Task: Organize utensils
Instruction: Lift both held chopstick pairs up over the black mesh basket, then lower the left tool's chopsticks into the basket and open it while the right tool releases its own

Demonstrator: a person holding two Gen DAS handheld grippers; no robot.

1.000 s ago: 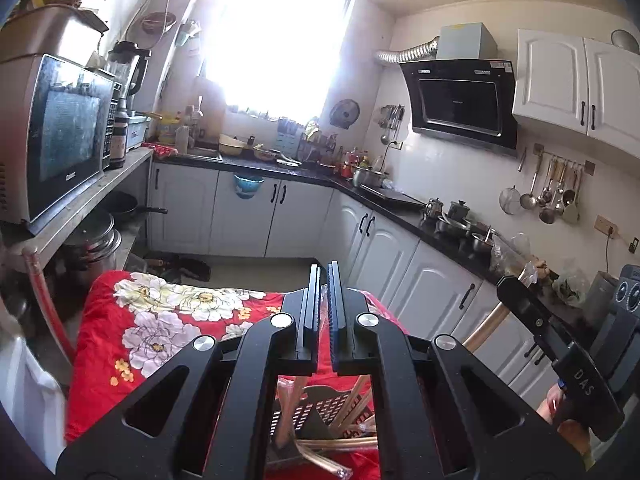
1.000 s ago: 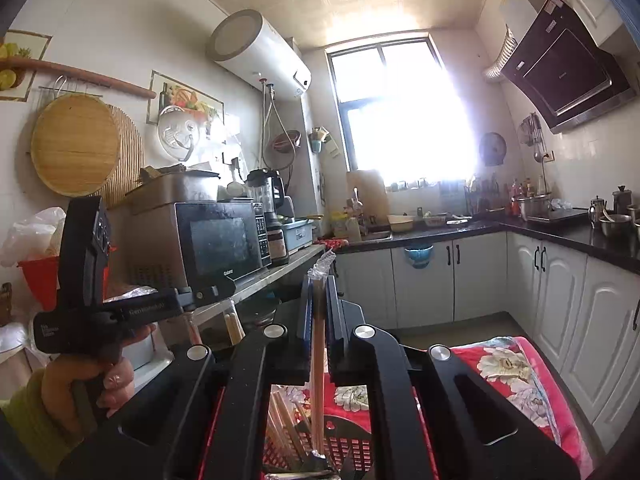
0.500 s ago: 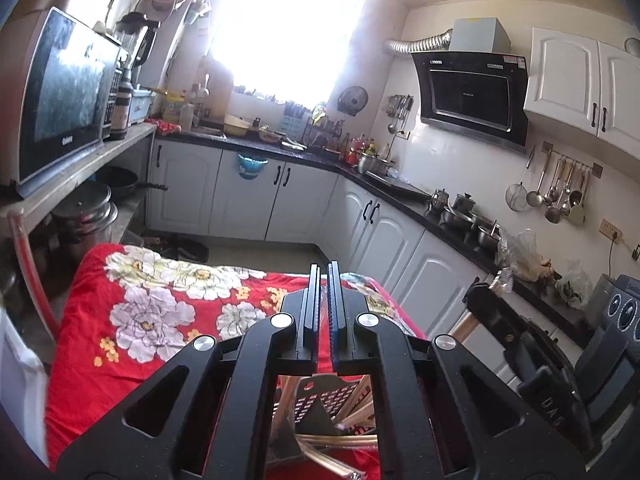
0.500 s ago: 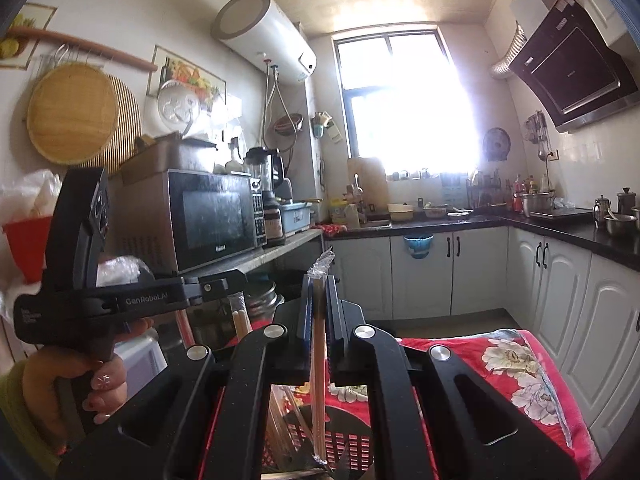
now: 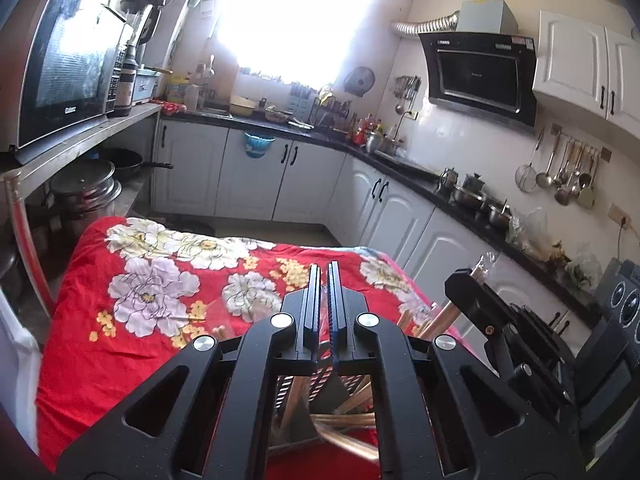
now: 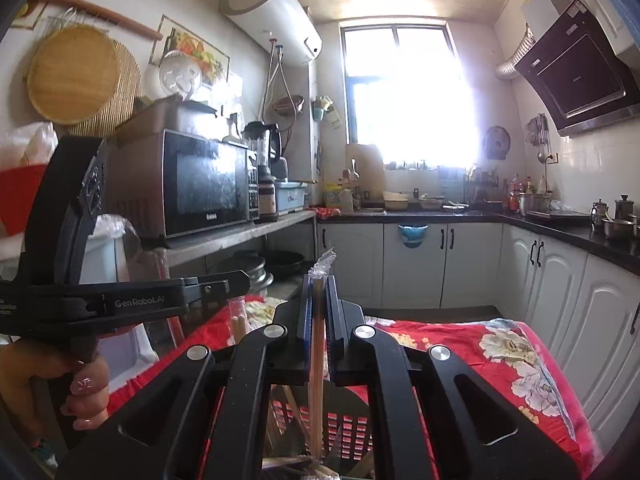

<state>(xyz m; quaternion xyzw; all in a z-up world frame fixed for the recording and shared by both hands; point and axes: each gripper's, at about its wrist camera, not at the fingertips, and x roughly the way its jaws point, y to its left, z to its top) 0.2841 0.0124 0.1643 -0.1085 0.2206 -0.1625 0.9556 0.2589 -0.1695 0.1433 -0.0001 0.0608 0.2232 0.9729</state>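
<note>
Clamped between the blue-lined pads of the right hand-held gripper is a slim pair of wooden chopsticks, sheathed in thin clear plastic that crinkles to a peak just above the fingertips. The sticks stand nearly upright and run down into a dark slotted plastic basket below, where more pale wooden sticks lie loose and crossed. The left hand-held gripper has its flat black fingers drawn close together, only a thin slit between them and nothing visible in that slit; it hangs above the same basket, whose ribbed wall and jumbled chopsticks show through the gripper's frame. In the right wrist view the left tool's matte black body juts in from the side, a hand with painted nails wrapped round its grip. The basket sits on a table covered by a soft red cloth printed with big white and lilac flowers; the cloth lies bare over the far half, its far edge dropping toward the kitchen floor. White cabinets under a dark glossy counter line the far and right sides, well apart from the table, and a microwave sits on a grey shelf to the left.
</note>
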